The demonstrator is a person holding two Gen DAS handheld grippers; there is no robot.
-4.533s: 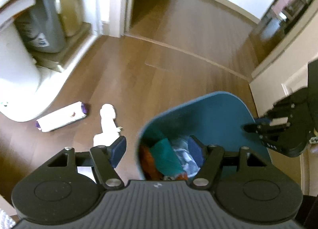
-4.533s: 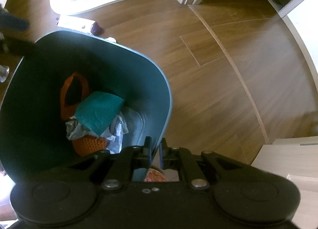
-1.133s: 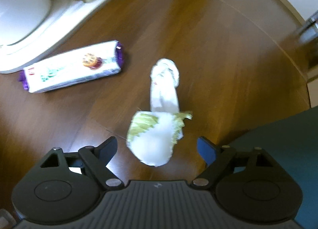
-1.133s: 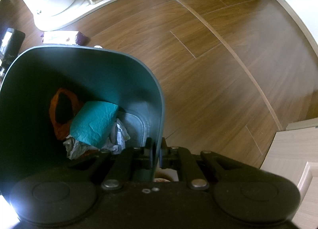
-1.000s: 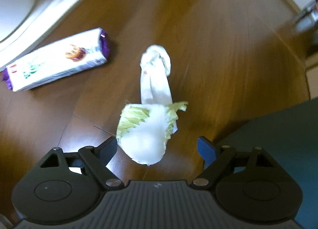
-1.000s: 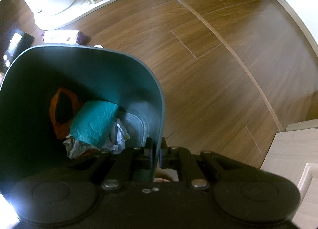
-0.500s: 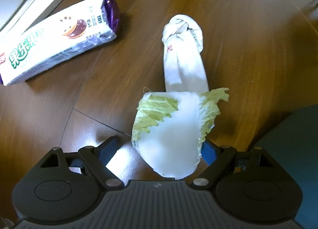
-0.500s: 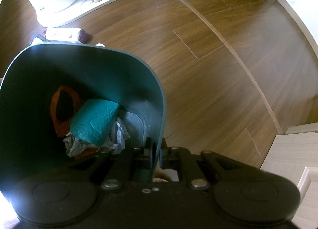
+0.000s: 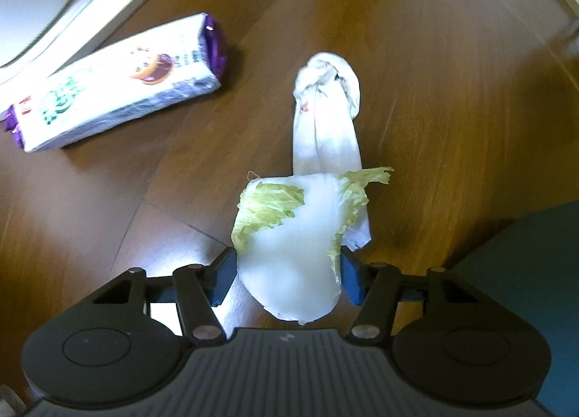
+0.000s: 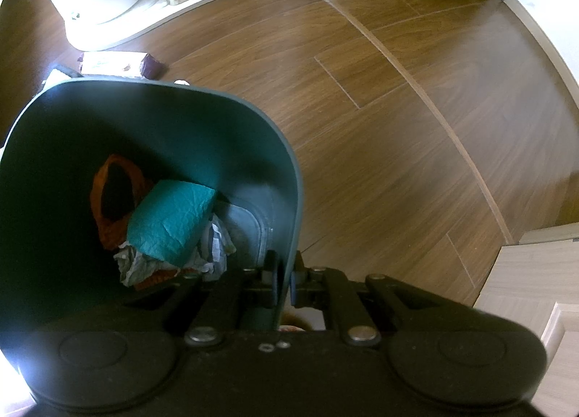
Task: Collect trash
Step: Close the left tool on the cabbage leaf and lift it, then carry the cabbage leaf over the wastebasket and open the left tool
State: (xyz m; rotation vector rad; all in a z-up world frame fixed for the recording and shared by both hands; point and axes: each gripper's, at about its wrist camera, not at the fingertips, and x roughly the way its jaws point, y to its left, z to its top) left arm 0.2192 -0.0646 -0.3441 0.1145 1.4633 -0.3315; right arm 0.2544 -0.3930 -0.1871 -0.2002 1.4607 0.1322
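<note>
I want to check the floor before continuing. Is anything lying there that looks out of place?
Yes. A cabbage leaf lies on the wooden floor between the left gripper fingers, partly over a knotted white cloth. A snack package lies nearby, outside the teal bin.

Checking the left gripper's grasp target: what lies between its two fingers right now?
In the left wrist view, the cabbage leaf sits between the left gripper fingers, both pads at its edges. It overlaps the knotted white cloth lying beyond.
</note>
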